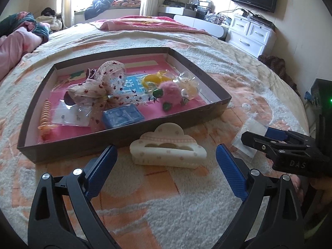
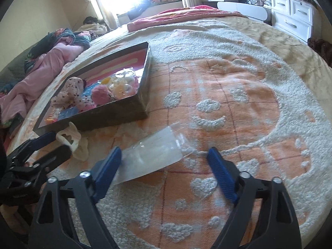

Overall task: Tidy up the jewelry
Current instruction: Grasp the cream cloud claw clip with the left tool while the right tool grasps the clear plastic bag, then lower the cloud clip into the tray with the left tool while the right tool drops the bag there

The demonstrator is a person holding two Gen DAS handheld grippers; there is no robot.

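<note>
Cloud-shaped hair claw clip (image 1: 168,145), cream with pale pink dots, lying on the blanket just outside the near wall of the shallow dark cardboard box (image 1: 124,137), which serves as landmark throughout. The left gripper (image 1: 166,161) points down at the clip with its blue-padded jaws spread wide, one pad to either side of the clip and neither touching it. To the right of the clip, and off the box's near right corner, lies a clear plastic bag (image 2: 157,155), flat on the blanket; the right gripper (image 2: 164,166) hangs over it with jaws likewise spread, the left pad overlapping the bag's edge in the view, the right pad clear of it, no grip closed. Inside the box, on its pink printed floor: a floral fabric bow (image 1: 103,83) near the middle, a blue rectangular case (image 1: 122,116) against the near wall, an orange spiral hair tie (image 1: 46,114) at the left end, a small clear packet (image 1: 70,114) between the last two, a pink fluffy pom-pom (image 1: 172,93) right of centre, a yellow ring-shaped piece (image 1: 152,79) behind it, and crumpled clear wrappers (image 1: 188,87) toward the right wall. The box rests on a cream-and-orange textured blanket (image 2: 228,103) covering a bed; pink bedding (image 1: 16,41) lies well to the box's left.
</note>
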